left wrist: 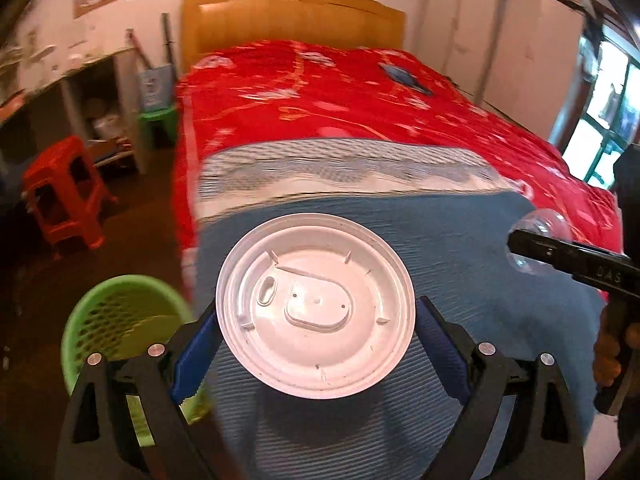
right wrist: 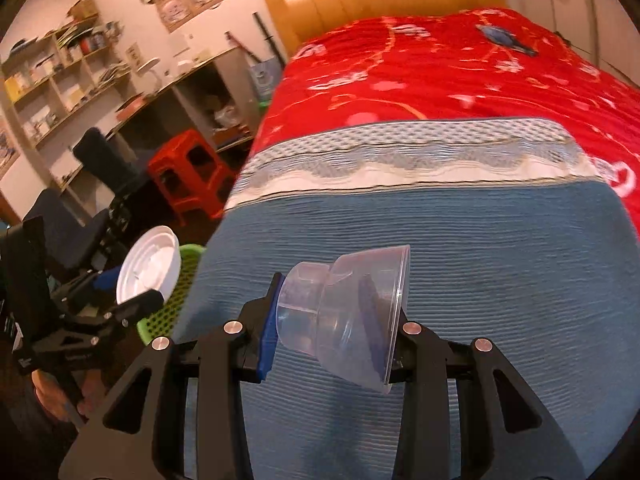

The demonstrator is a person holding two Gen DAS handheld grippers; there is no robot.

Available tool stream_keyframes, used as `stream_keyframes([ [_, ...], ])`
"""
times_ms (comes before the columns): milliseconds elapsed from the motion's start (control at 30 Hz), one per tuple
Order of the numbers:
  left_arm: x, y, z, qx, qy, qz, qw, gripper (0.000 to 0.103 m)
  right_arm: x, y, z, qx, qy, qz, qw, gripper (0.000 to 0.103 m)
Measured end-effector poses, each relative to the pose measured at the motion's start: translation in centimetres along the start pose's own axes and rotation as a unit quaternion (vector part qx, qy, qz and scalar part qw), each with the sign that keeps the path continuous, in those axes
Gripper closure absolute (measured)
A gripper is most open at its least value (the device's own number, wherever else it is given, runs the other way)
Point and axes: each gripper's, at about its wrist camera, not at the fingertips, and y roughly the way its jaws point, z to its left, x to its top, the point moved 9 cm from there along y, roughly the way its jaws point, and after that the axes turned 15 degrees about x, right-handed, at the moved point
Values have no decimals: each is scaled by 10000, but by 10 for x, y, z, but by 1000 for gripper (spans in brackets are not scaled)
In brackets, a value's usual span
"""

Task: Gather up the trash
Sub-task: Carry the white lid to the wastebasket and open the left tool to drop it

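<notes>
A round white plastic lid [left wrist: 316, 320] is clamped edge to edge between the blue pads of my left gripper [left wrist: 316, 322], above the foot of the bed. The right wrist view shows the same lid [right wrist: 148, 264] just over the green mesh basket [right wrist: 176, 300]. My right gripper [right wrist: 324, 328] is shut on a clear plastic cup [right wrist: 352, 320], which lies sideways with its wide mouth to the right. That cup [left wrist: 540, 232] also shows at the right of the left wrist view. The basket [left wrist: 120, 312] stands on the floor left of the bed.
The bed carries a blue ribbed blanket [right wrist: 440, 240] and a red flowered quilt [left wrist: 340, 96]. A red plastic stool [left wrist: 64, 192] and a green stool [left wrist: 160, 120] stand on the dark floor to the left. Desk and shelves [right wrist: 60, 80] line the left wall.
</notes>
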Motion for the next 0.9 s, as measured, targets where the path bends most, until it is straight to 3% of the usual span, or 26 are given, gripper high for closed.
stream_keyframes([
  [433,-35,8,154,879,-1014,291,9905,14,4,70,96,631,-421,361,9965,65],
  [900,-64,45,216,1069,-1548,803,9789,9,1,116,148,915,-618,666,9916,65],
])
